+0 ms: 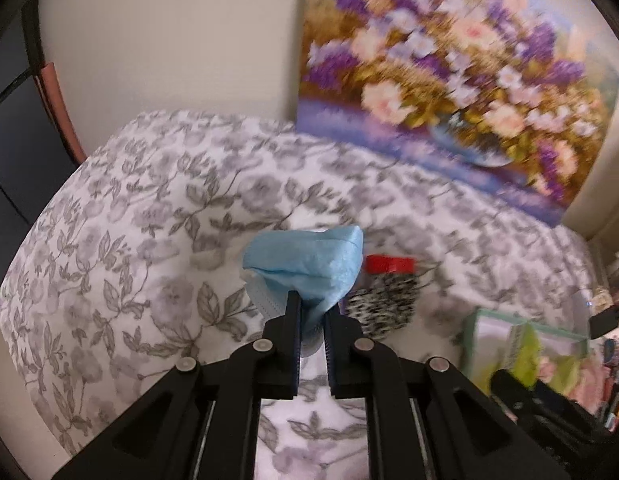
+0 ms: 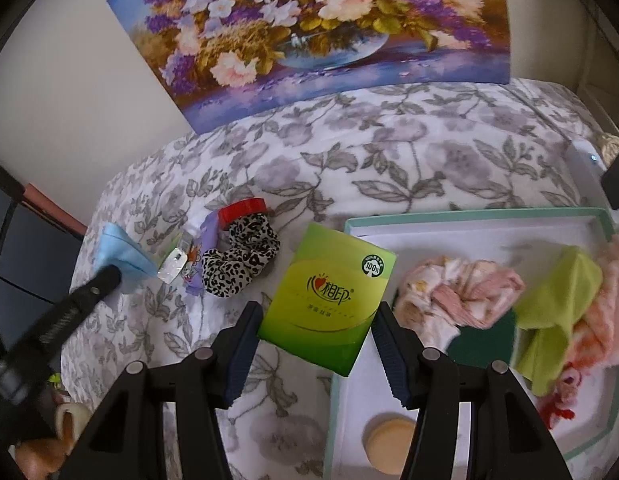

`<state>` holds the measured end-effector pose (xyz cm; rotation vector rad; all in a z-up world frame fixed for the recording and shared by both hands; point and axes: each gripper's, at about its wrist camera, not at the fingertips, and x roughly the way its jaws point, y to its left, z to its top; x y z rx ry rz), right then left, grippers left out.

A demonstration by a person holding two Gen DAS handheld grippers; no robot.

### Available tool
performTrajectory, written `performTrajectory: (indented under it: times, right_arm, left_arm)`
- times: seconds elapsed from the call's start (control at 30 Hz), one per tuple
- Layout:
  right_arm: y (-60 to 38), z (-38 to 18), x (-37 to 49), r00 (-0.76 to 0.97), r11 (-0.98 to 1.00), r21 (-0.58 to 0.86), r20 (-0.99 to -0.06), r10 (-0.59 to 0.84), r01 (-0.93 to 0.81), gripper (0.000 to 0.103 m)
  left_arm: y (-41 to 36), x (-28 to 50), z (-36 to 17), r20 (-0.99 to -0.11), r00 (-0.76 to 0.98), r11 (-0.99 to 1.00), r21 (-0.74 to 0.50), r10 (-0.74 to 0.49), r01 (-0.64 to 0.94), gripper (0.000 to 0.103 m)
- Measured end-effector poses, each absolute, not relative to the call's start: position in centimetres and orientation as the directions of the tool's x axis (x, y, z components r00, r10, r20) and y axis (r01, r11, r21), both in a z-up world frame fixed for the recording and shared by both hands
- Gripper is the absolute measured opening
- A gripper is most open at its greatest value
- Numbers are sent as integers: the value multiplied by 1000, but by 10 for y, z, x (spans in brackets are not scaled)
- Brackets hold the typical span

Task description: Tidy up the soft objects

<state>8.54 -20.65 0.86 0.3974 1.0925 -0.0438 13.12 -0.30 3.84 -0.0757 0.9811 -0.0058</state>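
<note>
My left gripper (image 1: pixel 311 308) is shut on a crumpled light-blue face mask (image 1: pixel 309 256), held up above the floral bedspread (image 1: pixel 149 220). The right wrist view shows the same mask (image 2: pixel 117 252) at the left, on the tip of the left gripper (image 2: pixel 105 276). My right gripper (image 2: pixel 315 316) has a green tissue pack (image 2: pixel 329 280) between its pads, tilted, one corner over the edge of the white tray (image 2: pixel 469 214). In the tray lie a pink cloth (image 2: pixel 461 292), a lime-green cloth (image 2: pixel 557 296) and a pale round puff (image 2: pixel 389 440).
A leopard-print scrunchie (image 2: pixel 241 256), a red-lidded item (image 2: pixel 241 210) and a small purple packet (image 2: pixel 193 264) lie on the bedspread between mask and pack. A flower painting (image 2: pixel 309 40) leans on the wall behind. The bed's edge drops off at left.
</note>
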Motion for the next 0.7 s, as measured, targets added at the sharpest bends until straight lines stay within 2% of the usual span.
performTrajectory:
  times: [0.33, 0.5, 0.7]
  right_arm:
    - [-248, 34, 54, 514, 905, 293, -852, 100, 310, 59]
    - [-270, 35, 48, 522, 887, 311, -848, 97, 341, 59]
    - [-303, 32, 39, 495, 877, 239, -869, 2, 416, 59]
  left_arm:
    - [-23, 103, 81, -759, 624, 981, -177, -185, 76, 10]
    - [-17, 102, 84, -744, 598, 948, -307, -297, 88, 10]
    - [-44, 91, 94, -725, 599, 939, -296, -339, 173, 10]
